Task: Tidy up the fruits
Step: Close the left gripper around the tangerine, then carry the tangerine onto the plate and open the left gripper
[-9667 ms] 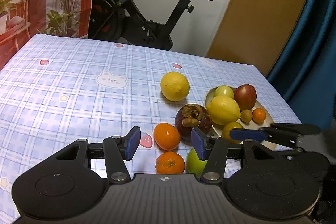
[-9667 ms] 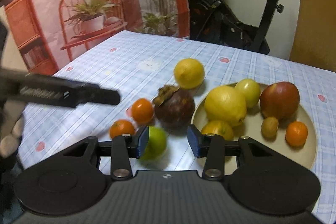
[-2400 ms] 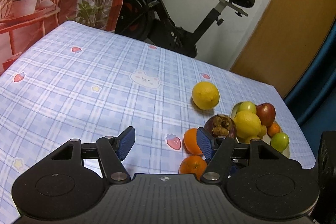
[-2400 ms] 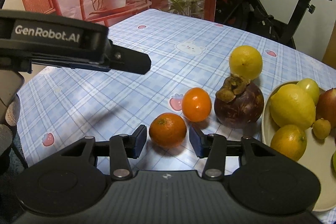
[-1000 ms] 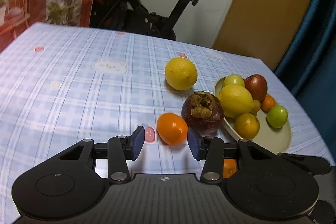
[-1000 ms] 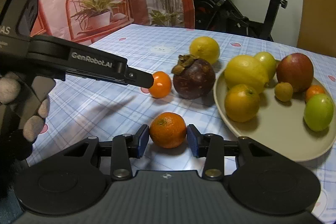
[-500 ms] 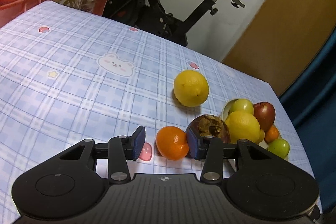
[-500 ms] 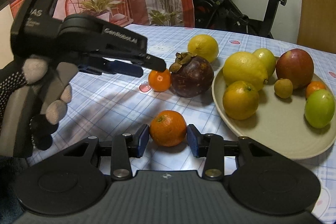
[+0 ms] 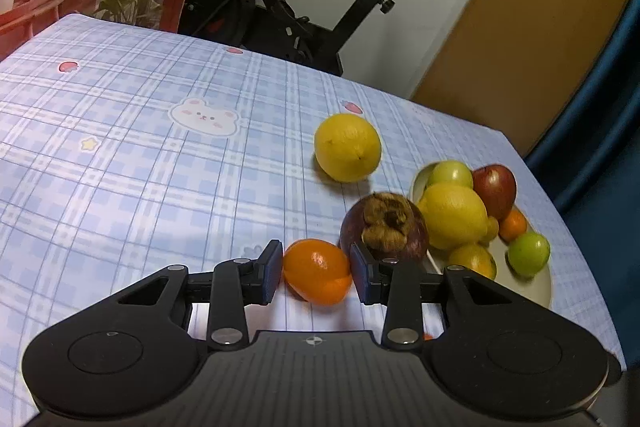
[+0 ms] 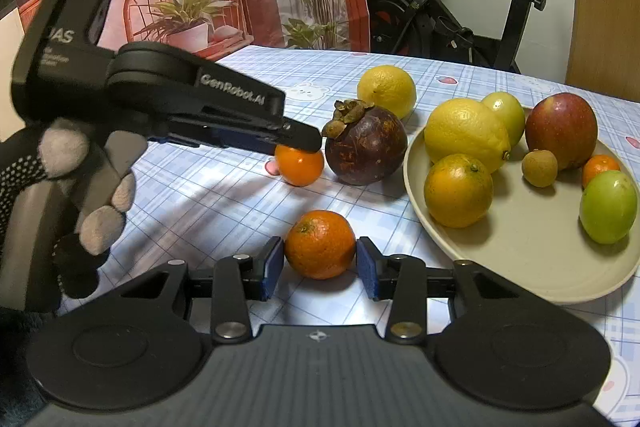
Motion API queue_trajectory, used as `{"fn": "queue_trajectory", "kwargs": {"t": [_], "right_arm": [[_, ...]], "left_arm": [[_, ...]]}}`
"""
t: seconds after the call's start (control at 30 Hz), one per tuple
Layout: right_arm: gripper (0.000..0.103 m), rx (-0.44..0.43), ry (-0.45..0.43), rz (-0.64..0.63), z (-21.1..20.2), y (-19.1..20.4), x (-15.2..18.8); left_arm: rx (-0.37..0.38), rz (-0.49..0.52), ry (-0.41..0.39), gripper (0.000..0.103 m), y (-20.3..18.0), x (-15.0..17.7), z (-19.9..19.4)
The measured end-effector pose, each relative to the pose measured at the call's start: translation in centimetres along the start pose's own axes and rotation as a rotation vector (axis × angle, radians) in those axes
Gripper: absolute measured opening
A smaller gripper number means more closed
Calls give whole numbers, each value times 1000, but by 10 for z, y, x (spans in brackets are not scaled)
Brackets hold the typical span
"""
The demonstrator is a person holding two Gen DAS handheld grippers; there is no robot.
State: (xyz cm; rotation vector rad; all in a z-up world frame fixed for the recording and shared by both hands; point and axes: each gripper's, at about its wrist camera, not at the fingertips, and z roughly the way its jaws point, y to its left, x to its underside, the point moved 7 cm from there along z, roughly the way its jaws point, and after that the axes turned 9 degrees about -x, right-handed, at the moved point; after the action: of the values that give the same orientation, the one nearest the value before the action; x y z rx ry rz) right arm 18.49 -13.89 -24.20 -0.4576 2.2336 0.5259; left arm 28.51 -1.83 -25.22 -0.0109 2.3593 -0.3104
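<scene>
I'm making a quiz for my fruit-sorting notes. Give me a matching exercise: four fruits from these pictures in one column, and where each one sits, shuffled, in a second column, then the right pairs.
Fruits
1. mangosteen
2. red apple
3. orange with the green stem spot
4. smooth orange

Places
A. on the plate
B. between the fingers of the right tool
C. on the tablecloth, just beside the plate's rim
D. between the fingers of the left tool

Pairs: 1-C, 2-A, 3-B, 4-D
</scene>
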Motion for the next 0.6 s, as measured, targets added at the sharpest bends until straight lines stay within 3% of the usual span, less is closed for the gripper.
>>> {"fn": "queue_trajectory", "kwargs": {"t": [0.23, 0.37, 0.6], "right_arm": [[42, 15, -4, 13, -2, -5, 2], [42, 16, -5, 15, -3, -7, 2], [42, 17, -4, 15, -4, -6, 2]], "left_arm": [[16, 6, 55, 39, 8, 15, -19], [21, 10, 28, 41, 6, 13, -27], [-25, 72, 78, 46, 4, 27, -12]]}}
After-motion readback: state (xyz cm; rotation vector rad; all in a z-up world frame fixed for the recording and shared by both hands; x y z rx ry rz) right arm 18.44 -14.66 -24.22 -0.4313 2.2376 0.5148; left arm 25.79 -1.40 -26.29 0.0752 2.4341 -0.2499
